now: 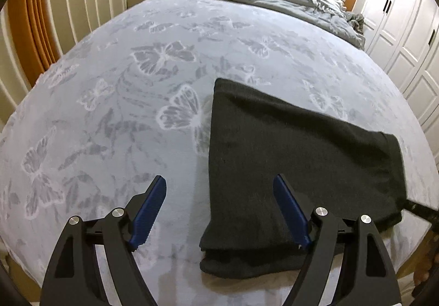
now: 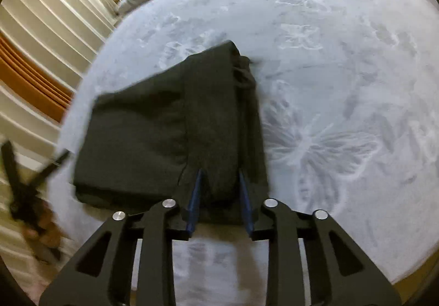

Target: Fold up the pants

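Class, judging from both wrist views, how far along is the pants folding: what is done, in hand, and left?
Done: the black pants lie folded into a compact stack on the bed. In hand: the right gripper pinches a fold; the left gripper is open, holding nothing. Left: probably releasing and tidying.

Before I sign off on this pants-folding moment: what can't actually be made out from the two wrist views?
- Right gripper: whether its pads pinch the black pants; dark cloth bunched between them hides contact.
- Left gripper in the right wrist view: motion-blurred at the frame edge.
- Pants' near edge, left wrist view: covered by the open left gripper's finger.
- Pants' layer count: fabric too dark.
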Motion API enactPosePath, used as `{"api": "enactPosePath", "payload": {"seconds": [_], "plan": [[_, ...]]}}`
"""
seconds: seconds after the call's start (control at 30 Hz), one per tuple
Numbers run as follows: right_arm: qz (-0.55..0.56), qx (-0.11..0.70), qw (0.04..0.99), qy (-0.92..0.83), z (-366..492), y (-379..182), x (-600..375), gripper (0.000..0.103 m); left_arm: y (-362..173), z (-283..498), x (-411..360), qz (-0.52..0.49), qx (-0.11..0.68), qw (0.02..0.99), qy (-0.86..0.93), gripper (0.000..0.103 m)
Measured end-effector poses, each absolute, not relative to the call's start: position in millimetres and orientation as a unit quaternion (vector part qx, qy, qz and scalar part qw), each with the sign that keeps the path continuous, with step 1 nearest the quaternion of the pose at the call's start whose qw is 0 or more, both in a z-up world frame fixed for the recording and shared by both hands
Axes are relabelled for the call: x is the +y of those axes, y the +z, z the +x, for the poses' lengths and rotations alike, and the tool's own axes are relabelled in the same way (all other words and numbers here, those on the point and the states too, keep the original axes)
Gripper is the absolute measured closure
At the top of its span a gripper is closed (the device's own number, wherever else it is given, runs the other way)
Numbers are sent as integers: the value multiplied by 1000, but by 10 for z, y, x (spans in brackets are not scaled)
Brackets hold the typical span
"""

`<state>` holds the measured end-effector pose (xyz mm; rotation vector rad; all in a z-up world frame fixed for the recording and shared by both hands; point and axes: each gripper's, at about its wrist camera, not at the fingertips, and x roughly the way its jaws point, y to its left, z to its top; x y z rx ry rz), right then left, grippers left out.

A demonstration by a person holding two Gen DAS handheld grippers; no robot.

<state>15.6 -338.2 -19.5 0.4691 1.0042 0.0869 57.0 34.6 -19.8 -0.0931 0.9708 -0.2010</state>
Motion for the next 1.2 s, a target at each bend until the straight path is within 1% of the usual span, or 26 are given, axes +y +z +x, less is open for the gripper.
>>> {"api": "enactPosePath", "payload": {"seconds": [0.03, 0.07, 0.1, 0.13, 0.17, 0.27, 0.3, 0.37, 0.4, 0.43, 0.5, 0.57, 0.6, 0.63, 0.67, 0.77, 0.8, 0.83, 0.87, 0.9, 0.93, 1.0, 1.07, 1.1, 1.17, 1.2], "plan": [[220, 464, 857, 40, 139, -145, -3382, 50, -210, 568, 344, -47, 468, 877, -99, 26], [215, 458, 862, 32, 139, -136, -3377, 39, -223, 563, 342, -49, 471, 875, -100, 26], [207, 466, 860, 27, 165, -181, -3354, 41, -233, 561, 338, -50, 473, 874, -101, 26], [198, 482, 853, 31, 194, -234, -3317, 76, -245, 557, 330, -50, 476, 872, -103, 26], [194, 499, 844, 40, 222, -301, -3264, 84, -255, 557, 328, -53, 481, 869, -107, 26], [166, 456, 873, 48, 61, -39, -3189, 88, -234, 543, 397, -78, 485, 863, -120, 26], [171, 441, 879, 56, -5, 42, -3211, 88, -222, 543, 443, -90, 485, 861, -123, 24], [177, 456, 871, 37, 26, -65, -3299, 86, -218, 550, 574, -124, 485, 856, -129, 18], [161, 485, 859, 6, 80, -204, -3329, 82, -251, 568, 658, -145, 491, 849, -129, 17], [150, 505, 850, -11, 131, -298, -3330, 65, -296, 597, 723, -160, 500, 842, -126, 17], [162, 496, 853, -25, 114, -254, -3369, 43, -392, 642, 828, -188, 518, 825, -122, 17], [185, 474, 861, -12, 72, -142, -3428, 34, -513, 677, 946, -228, 536, 804, -117, 17], [201, 466, 861, -11, 63, -124, -3455, 21, -551, 684, 965, -239, 541, 797, -120, 17], [221, 460, 860, -10, 62, -124, -3500, 14, -599, 704, 971, -251, 548, 788, -123, 17], [236, 459, 856, -8, 87, -142, -3522, 11, -617, 715, 965, -255, 550, 786, -125, 17], [280, 497, 821, 17, 299, -418, -3526, 11, -612, 736, 811, -240, 541, 794, -139, 15], [293, 506, 811, 23, 335, -528, -3528, 13, -631, 747, 734, -239, 541, 792, -154, 15], [299, 512, 805, 28, 364, -576, -3531, 41, -646, 752, 680, -236, 541, 790, -167, 16], [288, 510, 810, 30, 399, -584, -3482, 52, -643, 759, 605, -228, 540, 789, -183, 24], [287, 508, 812, 39, 394, -530, -3458, 70, -625, 760, 493, -211, 542, 787, -207, 79], [290, 493, 819, 52, 349, -389, -3444, 78, -618, 783, 414, -196, 561, 773, -222, 91], [296, 458, 833, 92, 167, -72, -3421, 80, -441, 695, 489, -211, 548, 776, -229, 92], [288, 442, 842, 116, -20, 115, -3379, 80, -275, 585, 590, -228, 549, 762, -255, 92], [272, 449, 844, 113, -130, 128, -3351, 76, -225, 488, 664, -235, 552, 753, -269, 90], [247, 483, 835, 87, -211, -94, -3328, 55, -293, 349, 788, -228, 555, 761, -249, 83], [246, 496, 830, 67, -244, -225, -3355, 33, -396, 264, 853, -215, 561, 769, -218, 69]]}}
